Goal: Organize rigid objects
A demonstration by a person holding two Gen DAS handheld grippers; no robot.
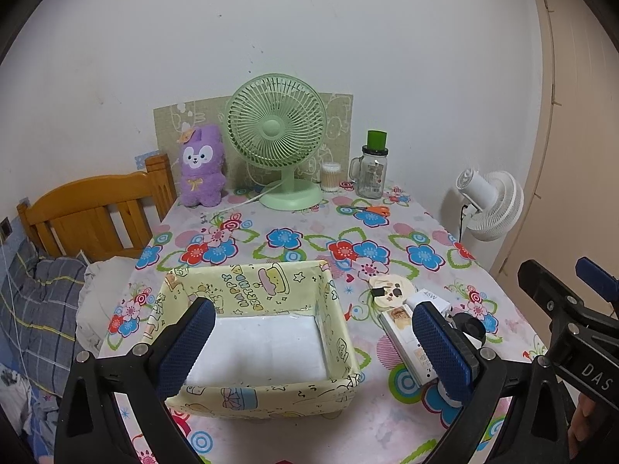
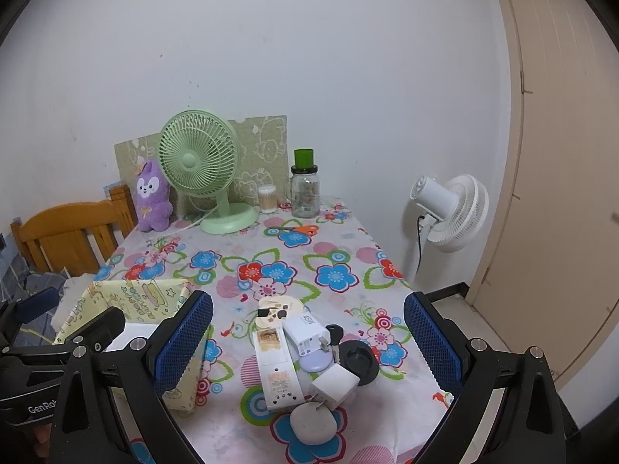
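Seemingly empty box (image 1: 267, 344), items (image 2: 305, 352) beside

Floral table (image 2: 340, 270): box (image 1: 271, 301), fan (image 1: 276, 139), chargers (image 2: 305, 334).

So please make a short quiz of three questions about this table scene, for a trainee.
1. True or false: the yellow box already holds some of the small items.
2. Which lies nearest the green fan? A) orange scissors B) white charger C) grey pebble-shaped case
3. Fill in: both the left gripper and the right gripper are ____.

Key
1. False; only its white bottom shows.
2. A
3. open, holding nothing
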